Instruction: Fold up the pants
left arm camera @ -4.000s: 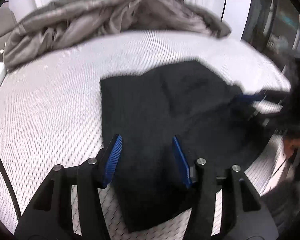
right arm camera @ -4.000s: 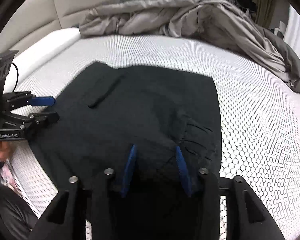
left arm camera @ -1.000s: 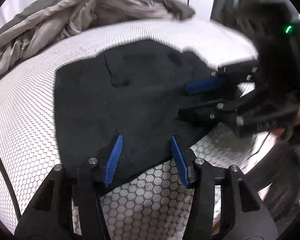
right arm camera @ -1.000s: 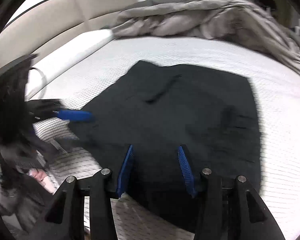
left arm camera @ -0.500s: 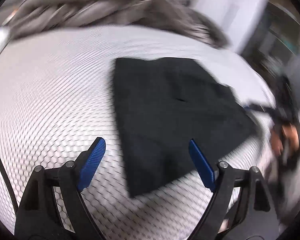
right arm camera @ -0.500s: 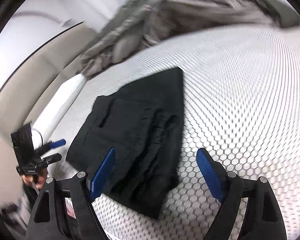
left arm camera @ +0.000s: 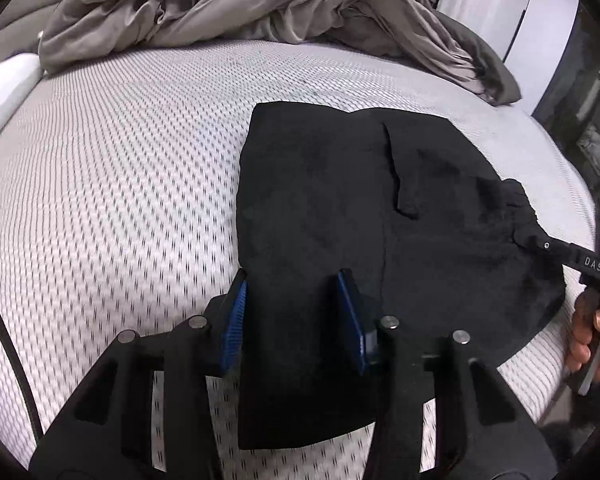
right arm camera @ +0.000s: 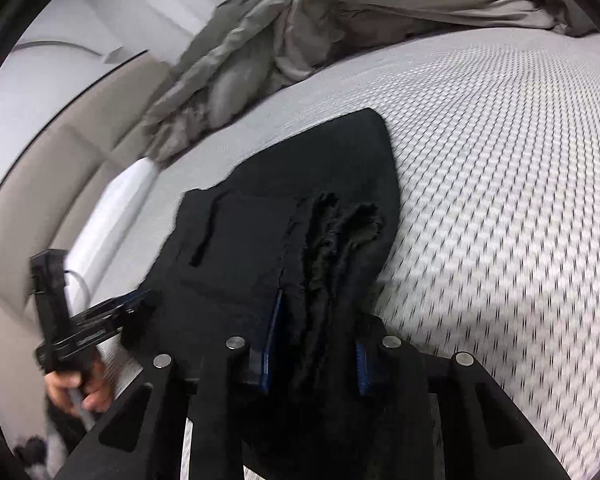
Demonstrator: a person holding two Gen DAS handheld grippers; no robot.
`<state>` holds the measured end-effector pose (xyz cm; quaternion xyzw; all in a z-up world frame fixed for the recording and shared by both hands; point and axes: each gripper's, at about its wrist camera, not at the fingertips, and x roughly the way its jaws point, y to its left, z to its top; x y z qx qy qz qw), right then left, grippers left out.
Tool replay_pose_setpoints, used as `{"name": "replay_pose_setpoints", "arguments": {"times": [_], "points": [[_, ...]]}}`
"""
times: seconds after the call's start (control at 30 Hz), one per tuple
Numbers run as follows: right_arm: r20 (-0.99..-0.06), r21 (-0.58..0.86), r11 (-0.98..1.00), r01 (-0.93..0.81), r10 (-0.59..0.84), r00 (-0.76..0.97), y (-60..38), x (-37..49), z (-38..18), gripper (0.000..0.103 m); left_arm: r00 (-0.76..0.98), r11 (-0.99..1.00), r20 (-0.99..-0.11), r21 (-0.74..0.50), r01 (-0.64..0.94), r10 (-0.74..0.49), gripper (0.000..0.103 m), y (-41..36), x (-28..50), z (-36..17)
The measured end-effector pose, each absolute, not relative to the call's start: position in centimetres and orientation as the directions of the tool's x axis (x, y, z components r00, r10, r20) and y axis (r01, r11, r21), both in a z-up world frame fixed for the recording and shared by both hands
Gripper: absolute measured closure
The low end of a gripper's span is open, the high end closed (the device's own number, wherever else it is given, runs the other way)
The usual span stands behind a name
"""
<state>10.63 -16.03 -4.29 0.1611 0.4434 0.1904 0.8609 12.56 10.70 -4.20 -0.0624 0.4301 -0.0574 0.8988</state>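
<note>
We see the black pants (left arm camera: 332, 200) lying folded on the bed (left arm camera: 120, 168). Our left hand-held gripper (left arm camera: 296, 316) has just narrowed around their near edge, and our right hand-held gripper (right arm camera: 316, 344) has just closed on the bunched cloth.

Both grippers are black, each with two fingers (left arm camera: 233, 320) faced in ribbed blue pads and round silver screws along the linkages. The right gripper (left arm camera: 556, 250) carries white letters "DAS"; a thin cable (right arm camera: 78, 280) loops from the left gripper (right arm camera: 100, 320).
</note>
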Motion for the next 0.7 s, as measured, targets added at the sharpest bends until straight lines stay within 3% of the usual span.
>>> {"name": "replay_pose_setpoints", "arguments": {"times": [0.17,0.27,0.33,0.37,0.43,0.47,0.5,0.6,0.7], "points": [[-0.726,0.403,0.902,-0.156,0.419,0.546,-16.1,12.1,-4.5,0.071,0.636,0.99,-0.76,-0.134,0.052,-0.136,0.063,10.0,14.3,-4.5],[-0.743,0.346,0.923,-0.171,0.381,0.551,-15.8,12.1,-4.1,0.051,0.651,0.994,-0.751,-0.084,0.065,-0.106,0.062,9.5,13.2,-4.4],[-0.749,0.31,0.936,-0.169,0.35,0.563,-16.1,11.5,-3.7,0.029,0.676,0.998,-0.735,-0.037,0.051,-0.062,0.06,9.4,11.9,-3.7],[-0.746,0.269,0.948,-0.17,0.317,0.586,-16.2,10.9,-3.2,0.025,0.686,0.999,-0.725,-0.03,0.045,-0.053,0.056,9.6,10.8,-3.4],[-0.724,0.22,0.957,-0.186,0.289,0.626,-16.4,9.5,-2.2,0.015,0.716,0.999,-0.697,-0.032,0.024,-0.039,0.027,9.9,9.1,-2.6],[-0.704,0.194,0.962,-0.194,0.274,0.655,-16.4,8.5,-1.5,0.01,0.732,0.999,-0.681,-0.032,0.009,-0.029,0.02,10.1,8.2,-2.1],[-0.693,0.179,0.965,-0.194,0.263,0.671,-16.5,7.7,-1.0,0.002,0.751,0.999,-0.661,-0.031,-0.007,-0.015,0.015,10.0,7.6,-1.5],[-0.645,0.17,0.96,-0.224,0.28,0.712,-16.7,4.9,0.5,0.0,0.804,1.0,-0.594,-0.018,-0.001,-0.009,0.0,9.3,4.8,0.5],[-0.576,0.184,0.939,-0.29,0.342,0.743,-16.2,2.2,2.6,0.0,0.851,1.0,-0.524,0.02,-0.012,0.021,0.001,8.4,1.6,1.3]]}}
